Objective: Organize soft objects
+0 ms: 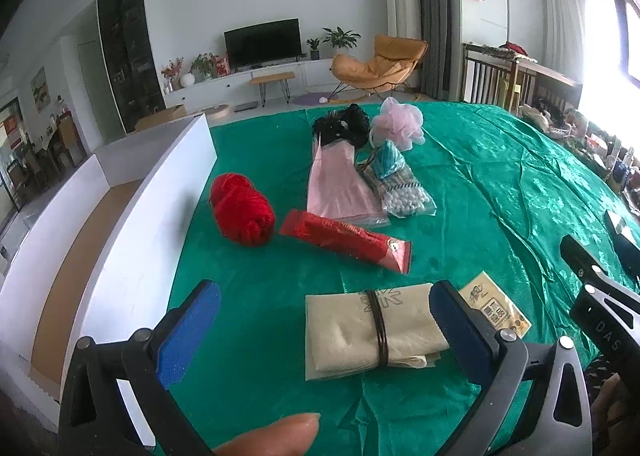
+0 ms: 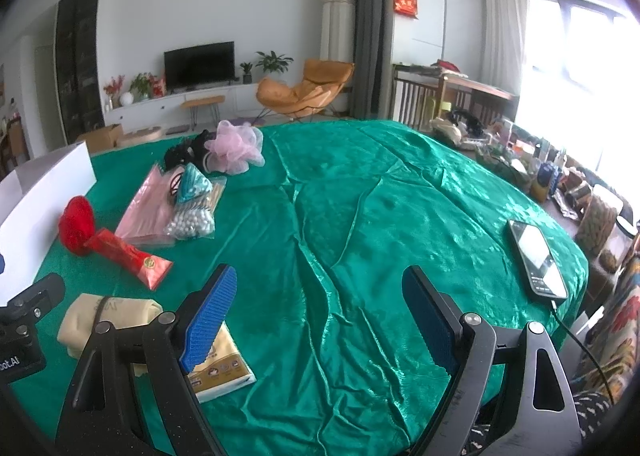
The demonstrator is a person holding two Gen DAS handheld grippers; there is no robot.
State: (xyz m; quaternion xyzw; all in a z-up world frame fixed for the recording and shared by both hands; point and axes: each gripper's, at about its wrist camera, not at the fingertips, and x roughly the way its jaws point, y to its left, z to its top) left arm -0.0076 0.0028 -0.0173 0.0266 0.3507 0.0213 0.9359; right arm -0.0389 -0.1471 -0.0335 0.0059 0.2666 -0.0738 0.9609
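Note:
Soft objects lie on a green cloth [image 1: 480, 183]. A folded beige cloth bound with a dark band [image 1: 360, 330] lies just in front of my open left gripper [image 1: 324, 316], between its blue pads. Beyond are a red packet [image 1: 344, 240], red yarn ball [image 1: 242, 207], pink bag [image 1: 338, 185], cotton swab bag [image 1: 404, 191], black item [image 1: 342, 127] and pink mesh puff [image 1: 398, 123]. My right gripper [image 2: 320, 316] is open and empty over bare green cloth [image 2: 360, 215]; the beige cloth [image 2: 108, 320] and a tissue pack [image 2: 220, 364] lie at its left.
A white-walled cardboard box [image 1: 120, 207] stands open at the left of the cloth. A phone on a cable [image 2: 538, 260] lies at the right. Cluttered shelves [image 2: 560, 183] line the right edge. The right gripper's body shows in the left wrist view [image 1: 600, 296].

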